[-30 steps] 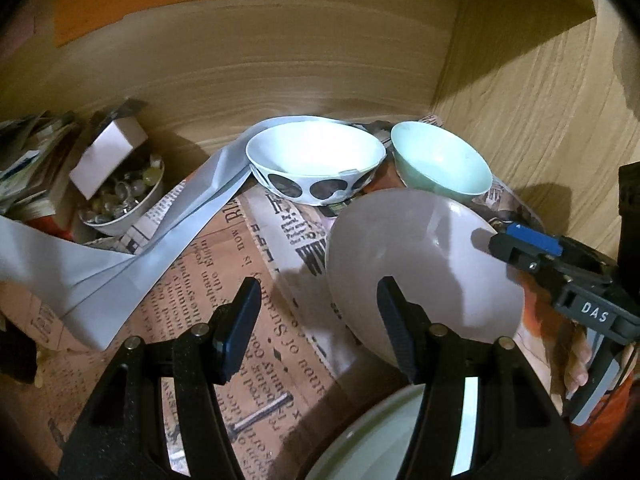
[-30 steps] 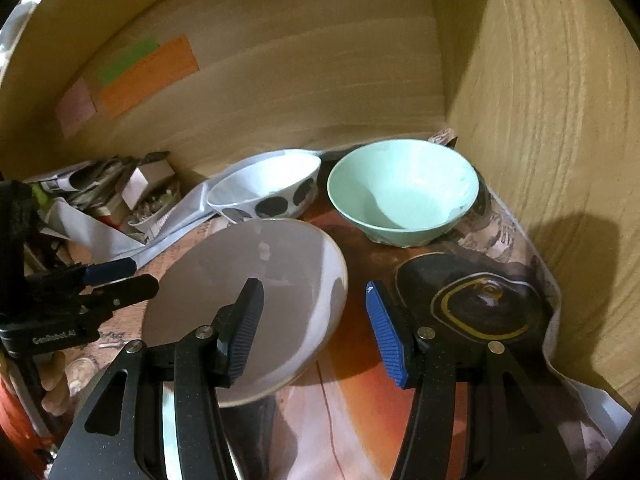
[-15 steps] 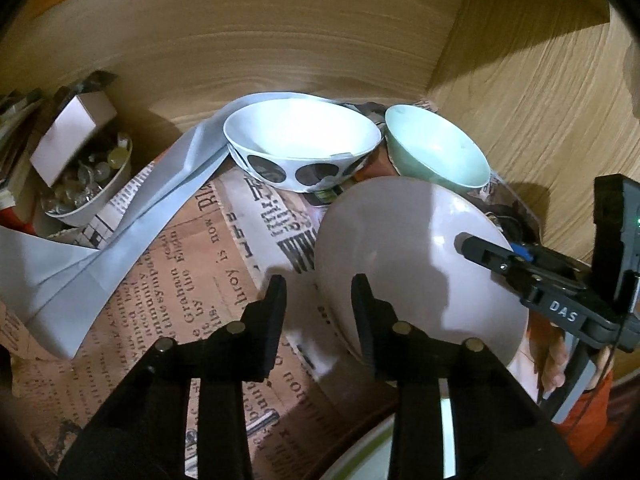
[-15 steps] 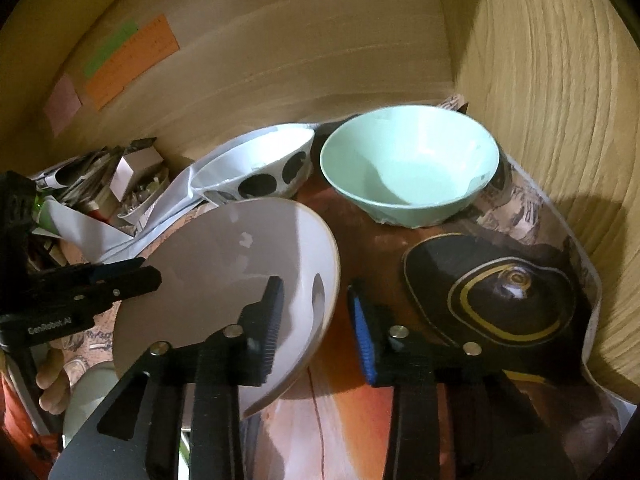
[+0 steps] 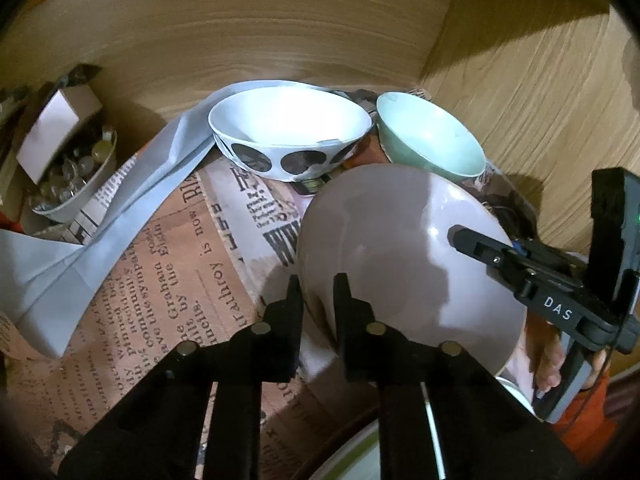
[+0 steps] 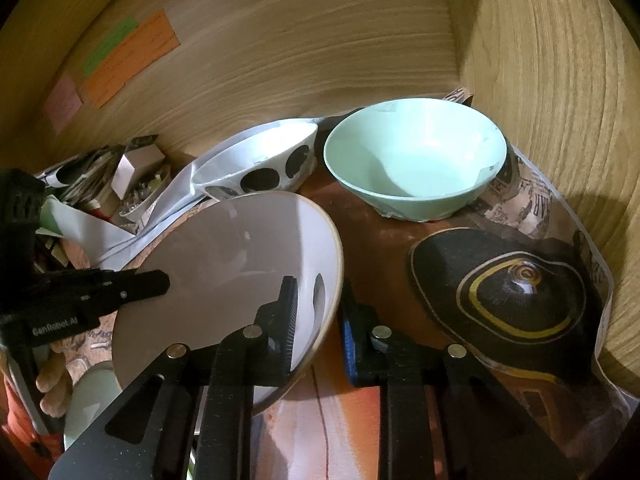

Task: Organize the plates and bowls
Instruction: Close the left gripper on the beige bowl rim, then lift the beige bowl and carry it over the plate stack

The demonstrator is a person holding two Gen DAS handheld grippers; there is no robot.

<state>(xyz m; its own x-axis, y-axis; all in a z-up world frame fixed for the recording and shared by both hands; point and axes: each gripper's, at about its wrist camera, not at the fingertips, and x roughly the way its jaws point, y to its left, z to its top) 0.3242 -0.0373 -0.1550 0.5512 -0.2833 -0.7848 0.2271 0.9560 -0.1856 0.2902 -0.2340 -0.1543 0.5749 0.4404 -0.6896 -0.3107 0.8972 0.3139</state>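
A pale grey bowl (image 5: 400, 248) (image 6: 232, 248) is tilted above the newspaper, held from both sides. My left gripper (image 5: 317, 284) has its jaws closing on the bowl's left rim, one pad inside and one outside. My right gripper (image 6: 319, 290) is closing on the opposite rim in the same way, and its tip (image 5: 460, 236) shows inside the bowl in the left wrist view. Behind stand a white bowl with black spots (image 5: 288, 128) (image 6: 260, 160) and a mint bowl (image 5: 432, 140) (image 6: 416, 160). A pale green plate (image 6: 88, 400) lies partly hidden under the grey bowl.
Wooden cabinet walls (image 6: 560, 100) close in the back and right. Newspaper (image 5: 160, 280) lines the shelf, with a grey paper strip (image 5: 120, 216) across it. A small dish of beads (image 5: 72, 184) and a box sit at the left. Sticky notes (image 6: 128, 60) hang on the back wall.
Both grippers went from wide open to closed on opposite rims of the grey bowl. The bowl now sits more tilted and a little nearer both cameras.
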